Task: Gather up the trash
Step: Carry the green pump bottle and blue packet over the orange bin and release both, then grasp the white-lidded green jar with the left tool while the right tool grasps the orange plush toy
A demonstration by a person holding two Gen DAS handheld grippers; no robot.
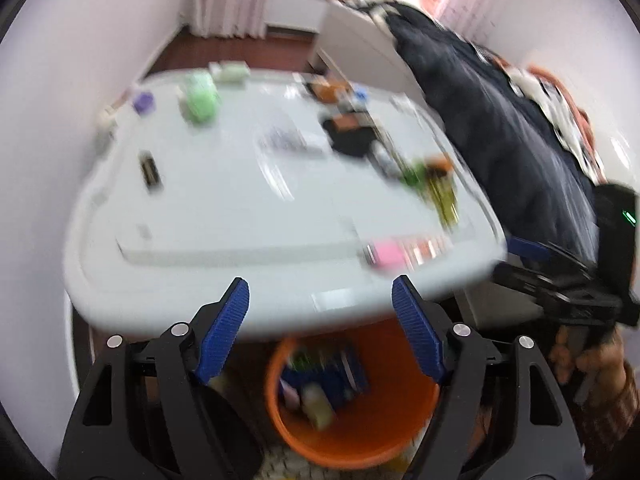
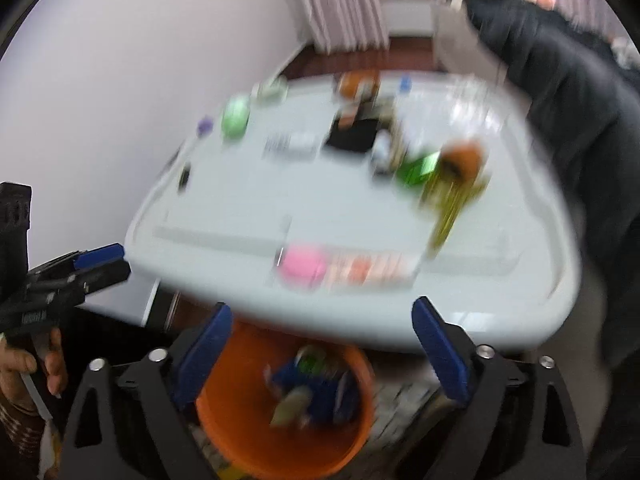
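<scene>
Seen through heavy motion blur in both wrist views. Held over 1 orange bucket [image 1: 352, 432] standing upright on the floor, mouth up, just under the near edge of 1 white table [image 1: 208, 216]. Inside the bucket: blurred trash [image 1: 332, 376], a blue packet, something green and a pale oblong piece lying slanted; exact count could not be told. Left gripper [image 1: 320, 328] open wide, both blue pads apart, nothing between them, pointed steeply down at the bucket. Right gripper [image 2: 322, 356] likewise spread wide and empty, aimed down above the same bucket [image 2: 280, 440]. On the table: 1 pink item [image 2: 302, 266] near the front edge, 1 pale green round item [image 2: 235, 117] toward the back, 1 bright green piece [image 2: 416, 170] beside 1 orange piece [image 2: 464, 160], 1 black flat item [image 2: 354, 136]. Long axes not readable in the smear. Left hand [image 2: 24, 364] visible at the right-wrist view's edge.
</scene>
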